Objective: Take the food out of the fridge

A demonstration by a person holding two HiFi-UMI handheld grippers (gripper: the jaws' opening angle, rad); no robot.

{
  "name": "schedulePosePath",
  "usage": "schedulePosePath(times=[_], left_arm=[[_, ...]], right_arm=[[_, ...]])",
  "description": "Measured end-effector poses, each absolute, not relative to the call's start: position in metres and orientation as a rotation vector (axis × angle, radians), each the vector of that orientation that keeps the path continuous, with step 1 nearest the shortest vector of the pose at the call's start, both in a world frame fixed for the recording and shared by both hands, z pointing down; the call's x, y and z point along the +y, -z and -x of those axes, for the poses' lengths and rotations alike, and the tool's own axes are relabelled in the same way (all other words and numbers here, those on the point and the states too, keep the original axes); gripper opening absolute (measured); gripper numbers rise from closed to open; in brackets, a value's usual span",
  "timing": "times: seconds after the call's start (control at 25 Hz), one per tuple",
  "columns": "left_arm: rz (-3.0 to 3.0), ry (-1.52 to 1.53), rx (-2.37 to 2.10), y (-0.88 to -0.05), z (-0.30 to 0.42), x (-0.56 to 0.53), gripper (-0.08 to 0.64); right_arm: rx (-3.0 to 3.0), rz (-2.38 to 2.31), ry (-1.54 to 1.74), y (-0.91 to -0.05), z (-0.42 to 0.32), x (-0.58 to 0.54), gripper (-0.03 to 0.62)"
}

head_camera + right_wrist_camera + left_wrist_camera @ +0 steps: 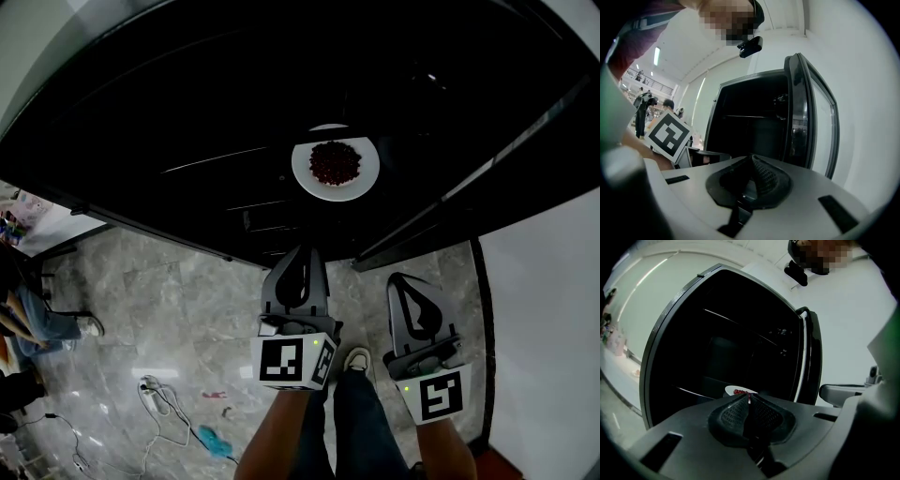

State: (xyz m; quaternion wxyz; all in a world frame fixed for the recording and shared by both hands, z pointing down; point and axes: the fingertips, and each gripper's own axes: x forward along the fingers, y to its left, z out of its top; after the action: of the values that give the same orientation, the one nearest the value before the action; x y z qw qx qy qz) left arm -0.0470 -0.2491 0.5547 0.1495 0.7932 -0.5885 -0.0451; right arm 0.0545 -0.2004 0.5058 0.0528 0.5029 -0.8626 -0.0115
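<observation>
A white plate [335, 169] with a heap of dark red food [335, 161] sits on a shelf inside the open, dark fridge [216, 122]. My left gripper [301, 255] is shut and empty, held just outside the fridge's front edge and pointing at the plate. In the left gripper view the plate [739, 391] shows right over the closed pads of the left gripper [749, 397]. My right gripper [405, 281] hangs beside it on the right, shut with nothing in it. In the right gripper view the right gripper [751, 158] faces the fridge's interior and the open door [806, 117].
The fridge door [469, 187] stands open on the right, close to my right gripper. A white wall [553, 309] lies further right. On the marble floor there are cables [164, 403], the person's shoe [356, 360] and a seated person [37, 323] at the left.
</observation>
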Motion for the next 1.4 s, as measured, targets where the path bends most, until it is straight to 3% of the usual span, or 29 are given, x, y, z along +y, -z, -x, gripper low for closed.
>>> schedulePosePath(times=[0.32, 0.48, 0.68, 1.4], left_arm=[[-1.998, 0.412, -1.440, -0.583, 0.042, -0.272, 0.018], [-1.849, 0.527, -1.325, -0.599, 0.038, -0.285, 0.078], [-1.685, 0.681, -1.200, -0.605, 0.032, -0.301, 0.097], [-1.490, 0.845, -1.072, -0.607, 0.017, -0.340, 0.129]], right_arm=[[-2.628, -1.530, 0.026, -0.506, -0.055, -0.200, 0.021], [-2.624, -1.529, 0.012, -0.509, -0.056, -0.198, 0.021], [-2.627, -1.525, 0.003, -0.510, -0.054, -0.196, 0.021], [-2.613, -1.525, 0.000, -0.512, -0.060, -0.199, 0.021]])
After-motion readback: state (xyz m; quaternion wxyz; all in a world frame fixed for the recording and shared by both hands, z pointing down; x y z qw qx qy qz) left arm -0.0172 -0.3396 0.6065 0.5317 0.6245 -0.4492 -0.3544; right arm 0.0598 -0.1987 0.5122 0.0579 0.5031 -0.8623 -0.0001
